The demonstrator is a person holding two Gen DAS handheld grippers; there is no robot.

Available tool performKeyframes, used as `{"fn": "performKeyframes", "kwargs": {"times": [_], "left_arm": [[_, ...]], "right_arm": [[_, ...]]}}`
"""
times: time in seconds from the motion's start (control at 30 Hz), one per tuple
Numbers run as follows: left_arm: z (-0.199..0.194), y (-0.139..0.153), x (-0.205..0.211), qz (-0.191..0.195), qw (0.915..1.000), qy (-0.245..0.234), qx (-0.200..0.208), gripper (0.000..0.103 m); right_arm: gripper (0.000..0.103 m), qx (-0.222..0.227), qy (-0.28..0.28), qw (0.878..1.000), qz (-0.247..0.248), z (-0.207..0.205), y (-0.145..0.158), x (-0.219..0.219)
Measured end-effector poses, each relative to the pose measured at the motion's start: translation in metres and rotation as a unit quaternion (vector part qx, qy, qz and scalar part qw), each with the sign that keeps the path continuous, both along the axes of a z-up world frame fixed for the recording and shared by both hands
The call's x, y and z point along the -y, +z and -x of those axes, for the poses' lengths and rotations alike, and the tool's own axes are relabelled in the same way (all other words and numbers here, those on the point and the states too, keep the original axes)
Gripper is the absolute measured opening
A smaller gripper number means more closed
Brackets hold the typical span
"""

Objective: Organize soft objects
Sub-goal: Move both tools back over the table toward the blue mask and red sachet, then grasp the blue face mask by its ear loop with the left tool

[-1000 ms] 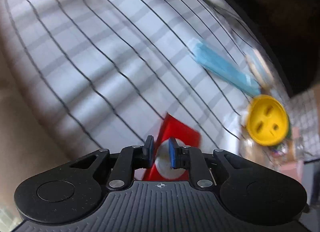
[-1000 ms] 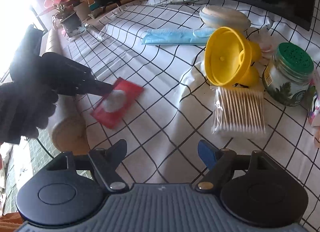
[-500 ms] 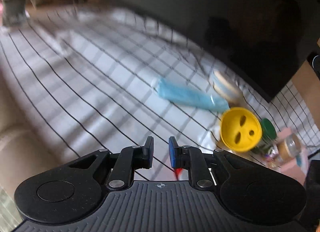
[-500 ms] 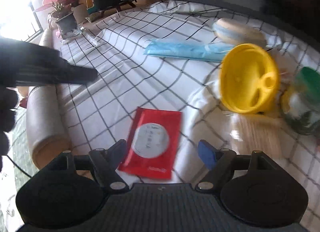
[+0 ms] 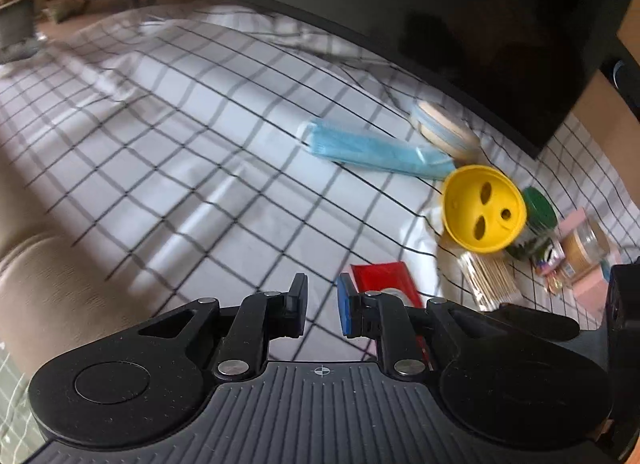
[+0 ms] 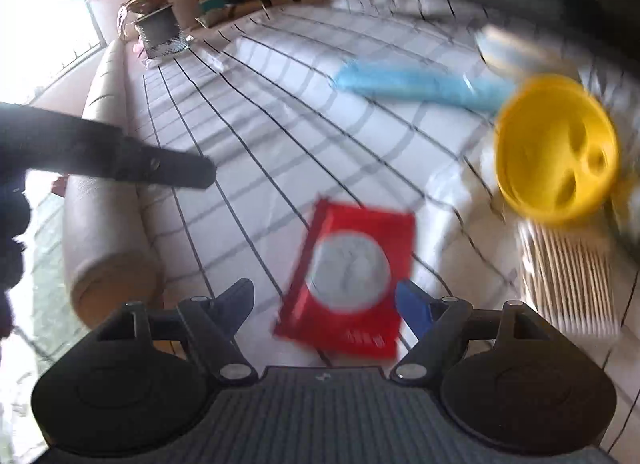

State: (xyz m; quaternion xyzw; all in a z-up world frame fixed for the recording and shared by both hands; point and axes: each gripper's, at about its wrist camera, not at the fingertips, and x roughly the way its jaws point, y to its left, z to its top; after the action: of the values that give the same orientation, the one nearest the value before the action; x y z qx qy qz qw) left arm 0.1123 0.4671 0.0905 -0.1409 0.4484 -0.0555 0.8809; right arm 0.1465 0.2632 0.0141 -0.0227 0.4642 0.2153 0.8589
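Plainly, red packet (image 6: 352,276) (round white label); writing blurred, unreadable.

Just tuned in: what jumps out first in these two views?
The red packet lies flat on the checked cloth, just ahead of the right gripper, whose jaws stand wide with nothing between them. To its right a yellow funnel lies on its side above a bundle of cotton swabs. A blue mask pack lies farther back.
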Motion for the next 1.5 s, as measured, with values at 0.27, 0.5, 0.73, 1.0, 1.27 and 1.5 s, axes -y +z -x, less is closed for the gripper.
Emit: {"fn": "performKeyframes", "kwargs": {"times": [0.27,0.5,0.73,1.0,1.27,1.5], "left_arm": [[-0.014,0.004,0.025,-0.037,0.9993,-0.001,-0.001,0.018],[-0.06,0.043,0.054,-0.157,0.9562,-0.215,0.122,0.018],[-0.106,0.027,0.091,-0.286,0.8517,-0.407,0.164,0.021],[-0.137,-0.03,0.097,-0.318,0.7976,-0.501,0.107,0.024],[-0.142,-0.029,0.091,-0.298,0.7791,-0.534,0.136,0.046],[-0.178,-0.029,0.08,-0.254,0.8208,-0.504,0.089,0.081]], "right_arm": [[0.08,0.005,-0.007,0.999,-0.05,0.013,-0.004,0.017],[0.081,0.002,-0.017,1.0,-0.022,0.015,-0.006,0.008],[0.081,-0.016,-0.097,0.995,-0.034,0.015,-0.006,0.008],[0.081,-0.013,-0.151,0.988,-0.029,0.026,-0.007,0.004],[0.082,-0.007,-0.175,0.984,-0.014,0.027,-0.01,-0.003],[0.085,-0.002,-0.166,0.986,-0.002,0.026,-0.012,-0.008]]}}
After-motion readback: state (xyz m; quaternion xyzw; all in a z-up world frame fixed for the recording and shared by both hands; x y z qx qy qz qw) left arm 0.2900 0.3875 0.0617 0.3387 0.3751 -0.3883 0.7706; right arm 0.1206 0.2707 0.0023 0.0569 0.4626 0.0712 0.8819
